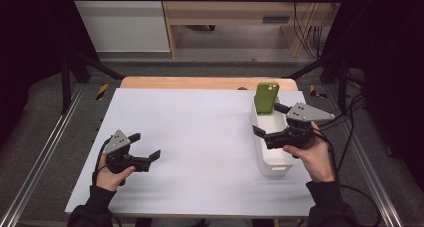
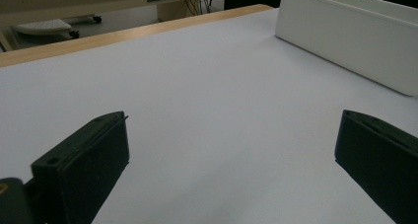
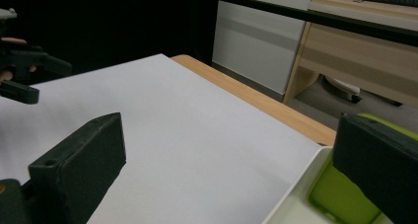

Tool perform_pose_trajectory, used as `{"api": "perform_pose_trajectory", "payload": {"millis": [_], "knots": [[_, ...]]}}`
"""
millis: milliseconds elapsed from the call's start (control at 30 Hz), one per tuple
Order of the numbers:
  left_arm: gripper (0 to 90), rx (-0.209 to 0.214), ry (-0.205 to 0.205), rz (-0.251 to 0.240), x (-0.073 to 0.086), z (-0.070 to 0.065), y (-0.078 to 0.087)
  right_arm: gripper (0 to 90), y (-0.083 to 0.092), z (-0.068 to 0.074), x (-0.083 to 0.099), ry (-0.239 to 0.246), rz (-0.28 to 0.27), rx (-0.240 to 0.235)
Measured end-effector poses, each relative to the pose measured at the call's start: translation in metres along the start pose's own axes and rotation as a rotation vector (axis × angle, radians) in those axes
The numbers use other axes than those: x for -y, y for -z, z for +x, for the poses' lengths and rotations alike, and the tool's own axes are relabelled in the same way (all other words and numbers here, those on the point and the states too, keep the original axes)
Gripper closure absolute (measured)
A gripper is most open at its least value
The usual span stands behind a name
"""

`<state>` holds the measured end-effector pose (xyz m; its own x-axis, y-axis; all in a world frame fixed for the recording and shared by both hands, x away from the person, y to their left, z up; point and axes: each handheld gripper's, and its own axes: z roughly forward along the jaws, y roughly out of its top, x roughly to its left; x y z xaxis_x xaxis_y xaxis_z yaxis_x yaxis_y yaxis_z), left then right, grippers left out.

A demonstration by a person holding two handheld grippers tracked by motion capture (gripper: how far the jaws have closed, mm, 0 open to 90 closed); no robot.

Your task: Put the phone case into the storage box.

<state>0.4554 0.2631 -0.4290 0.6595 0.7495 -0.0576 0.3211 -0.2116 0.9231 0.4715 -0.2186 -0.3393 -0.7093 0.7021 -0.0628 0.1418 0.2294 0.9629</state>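
At 3 o'clock on counter (image 1: 200,117): white bin (image 1: 272,159), green phone (image 1: 266,97) upright in its far end. Our right tool (image 1: 269,121) above bin, jaws wide apart, nothing held. Left tool (image 1: 146,147) at 8 o'clock, jaws wide, nothing held, well apart from bin.

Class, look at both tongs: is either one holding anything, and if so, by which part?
Nothing is held. The left tongs and right tongs are open; the green phone leans in the white bin.
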Motion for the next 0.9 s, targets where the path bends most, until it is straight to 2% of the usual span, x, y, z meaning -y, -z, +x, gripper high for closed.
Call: {"api": "perform_pose_trajectory", "payload": {"millis": [167, 367, 500, 567, 667, 767, 900], "knots": [[0.0, 0.008, 0.001, 0.001, 0.0, 0.0, 0.0, 0.4, 0.005, 0.004, 0.022, -0.024, 0.018, -0.001], [0.0, 0.015, 0.005, -0.004, 0.0, 0.0, 0.001, 0.4, 0.016, 0.001, 0.047, -0.107, -0.024, -0.027], [0.0, 0.019, 0.003, -0.002, 0.0, 0.0, 0.0, 0.4, 0.022, 0.0, 0.063, -0.098, -0.027, -0.019], [0.0, 0.025, -0.001, -0.006, 0.0, -0.001, 0.0, 0.4, 0.025, -0.001, 0.069, -0.112, -0.03, -0.017], [0.0, 0.025, -0.002, -0.003, 0.0, -0.001, 0.0, 0.4, 0.031, -0.004, 0.076, -0.14, -0.032, -0.003], [0.0, 0.028, -0.003, -0.004, 0.0, -0.001, 0.0, 0.4, 0.036, -0.008, 0.081, -0.139, -0.044, -0.004], [0.0, 0.031, -0.006, 0.0, 0.0, -0.002, -0.001, 0.4, 0.037, -0.012, 0.087, -0.138, -0.024, 0.014]]}}
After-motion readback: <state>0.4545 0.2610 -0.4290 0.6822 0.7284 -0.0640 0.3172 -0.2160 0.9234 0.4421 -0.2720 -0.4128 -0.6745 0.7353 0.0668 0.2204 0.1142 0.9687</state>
